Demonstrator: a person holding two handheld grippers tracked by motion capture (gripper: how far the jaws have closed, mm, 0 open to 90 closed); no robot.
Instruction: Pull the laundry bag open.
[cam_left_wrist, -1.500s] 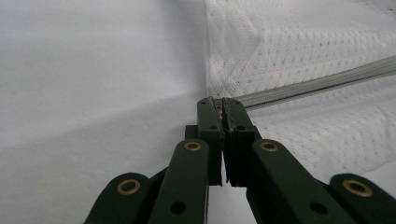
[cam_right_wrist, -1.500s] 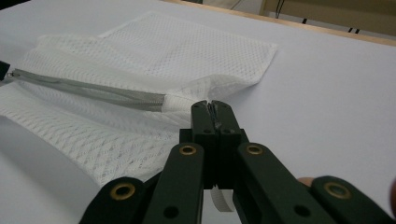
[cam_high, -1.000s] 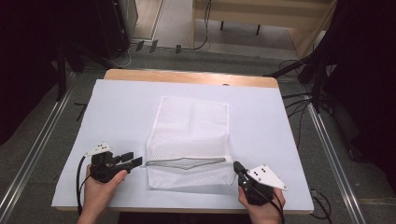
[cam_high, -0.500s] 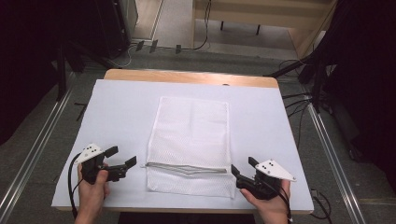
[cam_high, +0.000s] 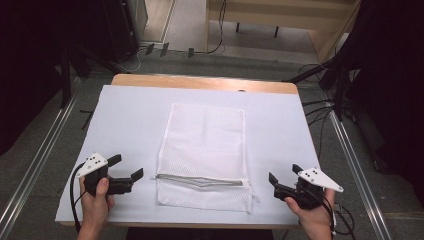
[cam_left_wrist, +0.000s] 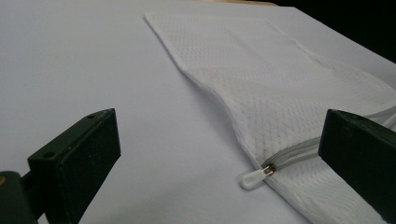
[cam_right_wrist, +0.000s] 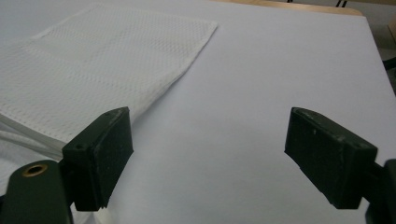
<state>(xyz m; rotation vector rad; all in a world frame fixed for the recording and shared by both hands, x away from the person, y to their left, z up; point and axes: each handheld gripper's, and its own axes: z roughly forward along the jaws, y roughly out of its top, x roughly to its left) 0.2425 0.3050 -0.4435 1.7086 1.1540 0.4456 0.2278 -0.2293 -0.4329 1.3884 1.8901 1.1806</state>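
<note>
On table (cam_high: 125, 110): white mesh bag (cam_high: 205, 145) is laid flat at mid-table, lengthwise, near end toward the person.
Zipper (cam_high: 200, 181): grey, is run across the bag near its near end; white pull tab (cam_left_wrist: 252, 178) is seen at the bag's left edge, resting on the table.
Left gripper (cam_high: 127, 169): is held beside the bag's left edge, jaws spread wide, nothing gripped.
Right gripper (cam_high: 284, 177): is held off the bag's right edge, jaws spread wide, nothing gripped.

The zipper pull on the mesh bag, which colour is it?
White: the zipper pull is a small white tab on a grey zipper, seen best in the left gripper view.
</note>
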